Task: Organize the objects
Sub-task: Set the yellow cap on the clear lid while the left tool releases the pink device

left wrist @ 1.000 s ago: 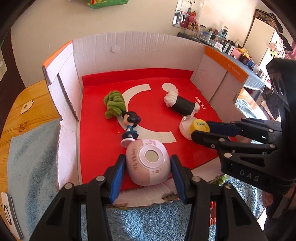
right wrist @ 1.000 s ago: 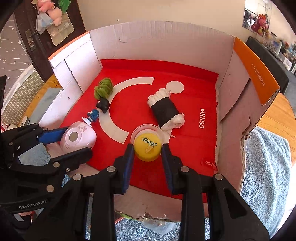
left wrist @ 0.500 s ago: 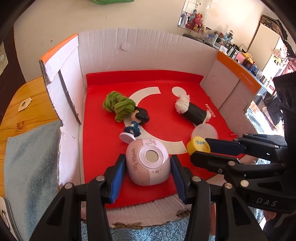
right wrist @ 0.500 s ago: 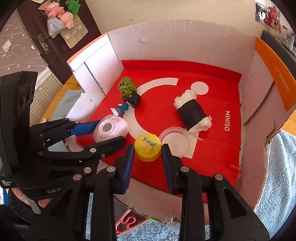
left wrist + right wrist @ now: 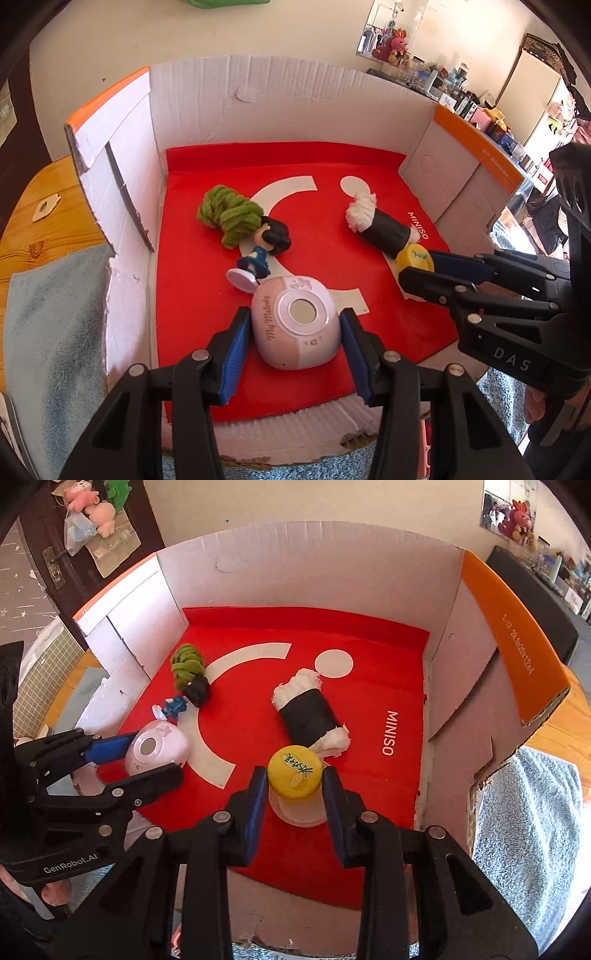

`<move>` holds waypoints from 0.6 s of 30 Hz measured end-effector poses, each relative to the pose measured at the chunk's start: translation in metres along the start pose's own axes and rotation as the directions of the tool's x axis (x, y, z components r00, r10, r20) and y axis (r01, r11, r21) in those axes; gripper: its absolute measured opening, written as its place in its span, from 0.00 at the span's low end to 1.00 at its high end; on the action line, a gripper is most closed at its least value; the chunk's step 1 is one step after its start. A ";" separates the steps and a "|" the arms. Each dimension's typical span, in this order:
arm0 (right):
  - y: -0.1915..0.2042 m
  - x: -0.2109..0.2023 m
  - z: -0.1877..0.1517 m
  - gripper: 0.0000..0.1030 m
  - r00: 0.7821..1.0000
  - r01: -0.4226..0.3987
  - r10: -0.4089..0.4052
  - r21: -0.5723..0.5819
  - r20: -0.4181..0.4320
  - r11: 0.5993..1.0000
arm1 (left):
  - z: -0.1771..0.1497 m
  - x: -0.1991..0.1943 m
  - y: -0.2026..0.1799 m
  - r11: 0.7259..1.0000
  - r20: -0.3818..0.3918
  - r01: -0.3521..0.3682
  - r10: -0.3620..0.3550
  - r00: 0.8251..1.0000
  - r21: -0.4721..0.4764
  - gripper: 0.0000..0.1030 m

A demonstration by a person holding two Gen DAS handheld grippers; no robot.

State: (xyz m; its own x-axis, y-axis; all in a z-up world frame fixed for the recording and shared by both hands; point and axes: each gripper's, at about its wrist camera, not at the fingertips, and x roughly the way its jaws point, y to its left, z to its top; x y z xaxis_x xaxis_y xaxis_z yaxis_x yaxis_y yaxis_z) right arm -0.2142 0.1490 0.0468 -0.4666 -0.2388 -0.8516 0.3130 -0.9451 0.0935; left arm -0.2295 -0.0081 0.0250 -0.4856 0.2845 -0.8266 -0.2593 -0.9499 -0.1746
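The left gripper (image 5: 293, 345) is still clamping the pink camera (image 5: 295, 321), now well inside the box (image 5: 295, 92), touching the figurine (image 5: 258, 251) by the green yarn (image 5: 229, 214). The right gripper (image 5: 295, 794), jaws tight, is holding the yellow cap (image 5: 295, 771) over a clear cup (image 5: 299, 812); it has moved closer to the sushi roll (image 5: 306, 716), near the box's front.

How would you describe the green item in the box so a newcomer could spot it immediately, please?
Look inside the cardboard box with the red floor. Near its far left corner lies a green yarn bundle, touching the dark-haired figurine. It is the only green, fuzzy thing there.
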 end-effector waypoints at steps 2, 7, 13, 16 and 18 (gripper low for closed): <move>0.002 0.001 0.000 0.28 1.000 0.011 -0.011 -0.010 0.003 1.000 | 0.000 0.000 0.000 1.000 0.003 0.000 0.000 1.000 0.001 0.49; 0.001 0.000 -0.003 0.28 1.000 0.013 -0.013 -0.013 0.010 1.000 | 0.000 -0.001 0.000 1.000 0.009 0.004 -0.004 1.000 -0.003 0.49; 0.002 -0.001 -0.003 0.28 1.000 0.012 -0.011 -0.019 0.019 1.000 | -0.001 -0.002 -0.001 1.000 0.013 0.002 -0.002 1.000 0.001 0.49; 0.002 -0.001 -0.003 0.28 1.000 0.011 -0.011 -0.023 0.017 1.000 | -0.001 -0.002 -0.001 1.000 0.017 0.000 0.000 1.000 0.003 0.49; 0.002 -0.002 -0.003 0.28 1.000 0.013 -0.013 -0.024 0.018 1.000 | -0.001 -0.003 -0.001 1.000 0.016 0.002 -0.002 1.000 0.001 0.49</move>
State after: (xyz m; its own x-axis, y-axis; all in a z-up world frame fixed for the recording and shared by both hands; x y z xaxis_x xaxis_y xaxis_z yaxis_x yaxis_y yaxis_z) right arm -0.2098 0.1478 0.0470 -0.4853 -0.2305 -0.8434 0.3265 -0.9426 0.0697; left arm -0.2268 -0.0077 0.0267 -0.4986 0.2882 -0.8175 -0.2612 -0.9492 -0.1753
